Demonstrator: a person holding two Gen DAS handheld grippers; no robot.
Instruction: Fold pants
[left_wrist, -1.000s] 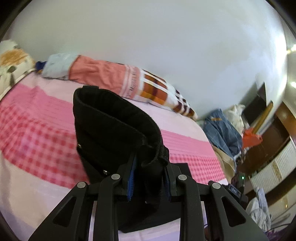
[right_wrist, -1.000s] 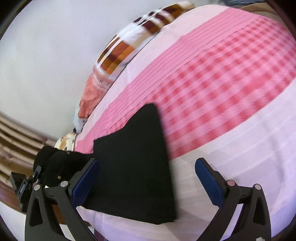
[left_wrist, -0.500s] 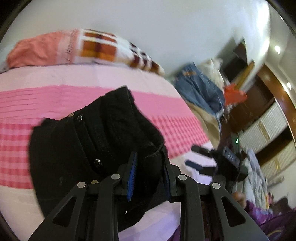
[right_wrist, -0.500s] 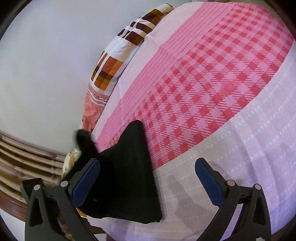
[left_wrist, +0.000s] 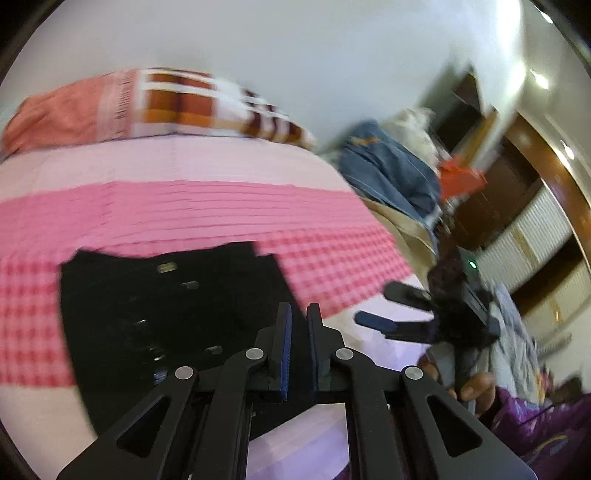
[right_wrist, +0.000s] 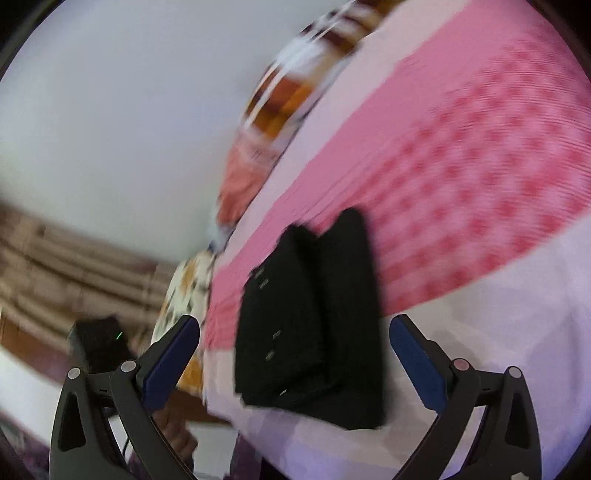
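1. Lying flat on the bed, the black pants had come out of the left gripper, which half a second earlier still pinched a raised fold of the cloth.
2. Its jaws were now pressed together with nothing between them, and the garment sat just ahead of and below its fingertips, spreading to the gripper's left.
3. A second ago the waist end stood up in that gripper; now it rested doubled over the lower layer, studs facing up, so the fold looked laid down and released.
4. Off to the left gripper's right, the right gripper showed with its fingers spread and empty, a hand behind it.
5. From the right wrist view, the pants lay as a compact stack straight ahead between the widely spread fingers of the right gripper, untouched by either blue pad.
6. The upper layer sat slightly skewed on the lower, its edges not quite matched.
7. Judged from this, the fold was essentially done; only squaring or smoothing the stack seemed left.
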